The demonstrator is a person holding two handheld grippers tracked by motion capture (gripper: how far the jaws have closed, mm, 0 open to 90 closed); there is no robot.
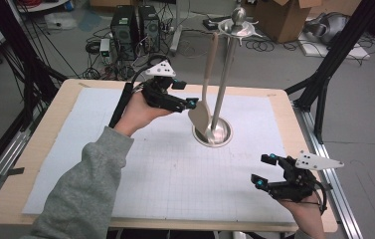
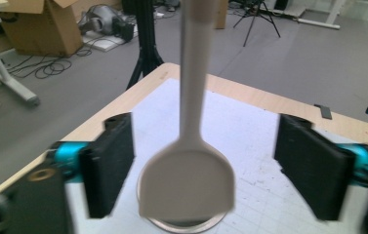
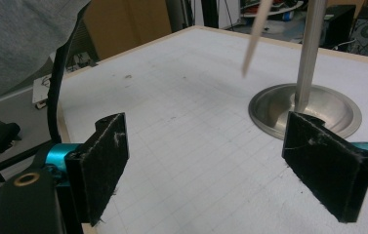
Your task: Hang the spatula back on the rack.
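Note:
A beige spatula (image 1: 201, 114) hangs blade-down from a hook at the top of a metal stand (image 1: 223, 79), whose round base (image 1: 222, 135) sits on the white grid mat. My left gripper (image 1: 185, 94) is open just left of the blade. In the left gripper view the blade (image 2: 186, 183) hangs between the two pads (image 2: 111, 165), touching neither. My right gripper (image 1: 263, 171) is open near the table's front right, empty. Its view shows the stand's base (image 3: 279, 105), the pole (image 3: 311, 44) and the spatula (image 3: 257, 34) edge-on beyond the open gripper (image 3: 206, 122).
The white grid mat (image 1: 140, 164) covers a wooden table (image 1: 36, 149). Black frame legs (image 1: 324, 74) stand at both sides. On the floor behind are computer towers (image 1: 135, 25), cables and cardboard boxes (image 1: 287, 17). A grey sleeve (image 1: 75, 199) crosses the mat's left front.

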